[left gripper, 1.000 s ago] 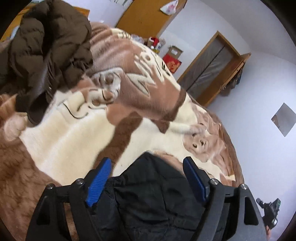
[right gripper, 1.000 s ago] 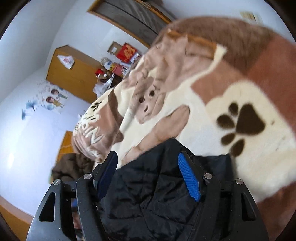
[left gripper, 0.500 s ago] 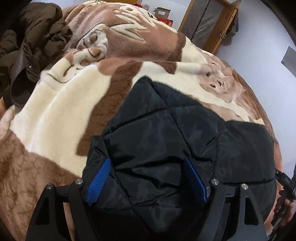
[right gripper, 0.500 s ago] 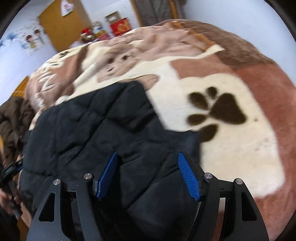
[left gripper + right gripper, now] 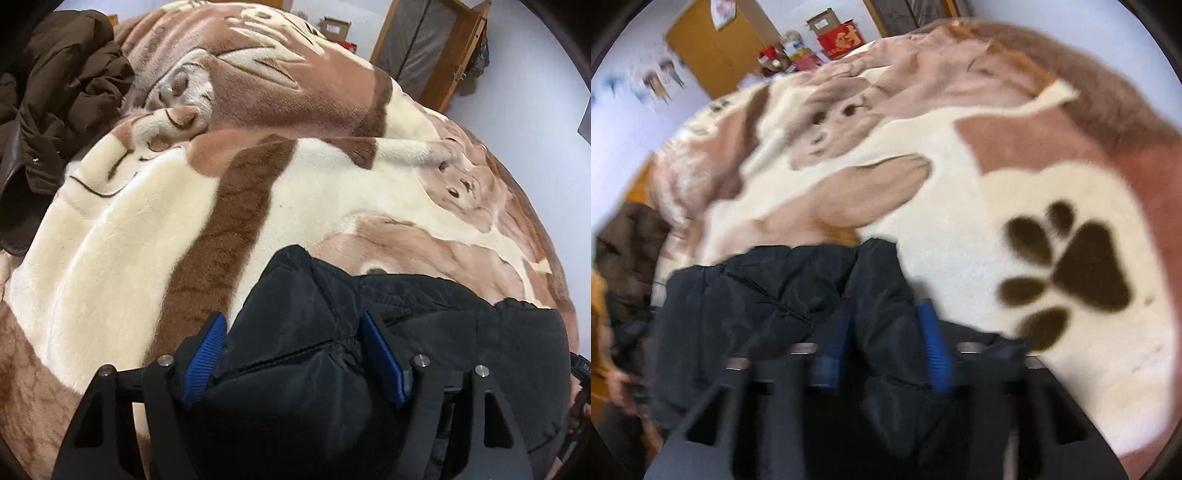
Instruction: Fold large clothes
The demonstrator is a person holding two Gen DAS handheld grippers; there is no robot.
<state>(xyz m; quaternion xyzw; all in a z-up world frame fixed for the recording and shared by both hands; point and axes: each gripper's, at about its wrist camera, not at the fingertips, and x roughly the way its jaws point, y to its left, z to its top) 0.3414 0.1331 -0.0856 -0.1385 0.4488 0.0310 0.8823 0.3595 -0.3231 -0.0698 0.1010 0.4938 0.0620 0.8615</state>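
Note:
A black quilted jacket (image 5: 461,332) lies on a plush brown and cream blanket (image 5: 129,240) covering the bed. My left gripper (image 5: 291,339) has its blue pads around a bunched edge of the jacket, jaws partly closed on the thick fabric. In the right wrist view, which is motion-blurred, my right gripper (image 5: 886,332) has narrowed its blue pads on a fold of the same jacket (image 5: 738,302). The jacket stretches between the two grippers near the bed's front edge.
A dark brown padded coat (image 5: 55,92) is heaped at the far left of the bed and also shows in the right wrist view (image 5: 628,240). A wooden door frame (image 5: 443,55), a yellow cabinet (image 5: 713,48) and boxes (image 5: 838,33) stand beyond the bed.
The jacket was thrown forward and spread over the blanket, then drawn back toward me. Both grippers' jaws have narrowed on its near edge, the right one more clearly.

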